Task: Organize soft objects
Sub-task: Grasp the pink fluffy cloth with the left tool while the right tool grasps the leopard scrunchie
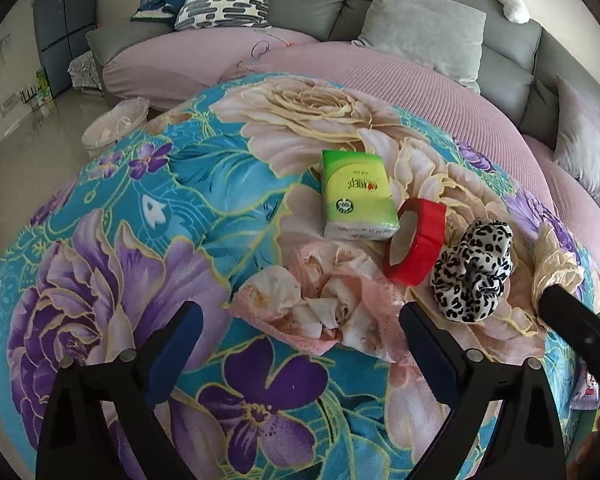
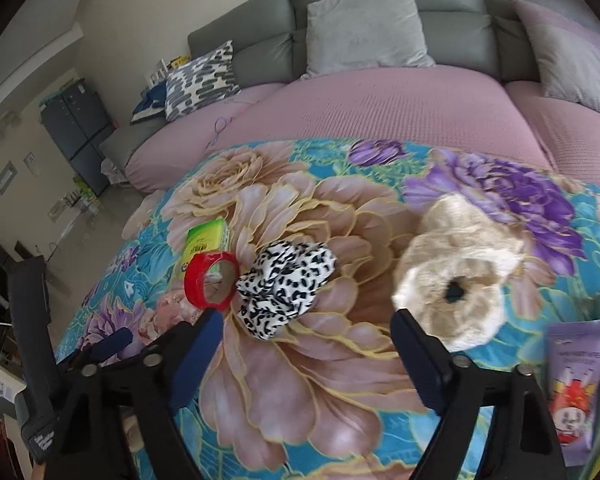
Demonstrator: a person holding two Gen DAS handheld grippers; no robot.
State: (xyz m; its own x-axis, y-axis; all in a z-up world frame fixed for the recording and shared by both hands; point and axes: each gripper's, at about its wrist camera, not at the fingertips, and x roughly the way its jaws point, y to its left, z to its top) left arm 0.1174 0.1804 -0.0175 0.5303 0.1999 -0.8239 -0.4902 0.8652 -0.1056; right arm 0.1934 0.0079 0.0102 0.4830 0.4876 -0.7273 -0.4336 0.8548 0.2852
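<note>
On the floral blanket (image 1: 228, 184) lie a crumpled pink cloth (image 1: 320, 304), a leopard-print scrunchie (image 1: 474, 268) and a cream lace scrunchie (image 1: 556, 268). My left gripper (image 1: 300, 344) is open, its fingers either side of the pink cloth, just short of it. In the right wrist view my right gripper (image 2: 308, 344) is open and empty, between the leopard scrunchie (image 2: 286, 286) and the cream scrunchie (image 2: 456, 280). The pink cloth (image 2: 168, 312) shows at the left there.
A green tissue pack (image 1: 354, 196) and a red tape roll (image 1: 418, 240) lie behind the cloth. A purple packet (image 2: 580, 384) in a box sits at the right edge. A grey sofa (image 1: 300, 4) with cushions stands behind. A lined bin (image 1: 114, 126) is on the floor left.
</note>
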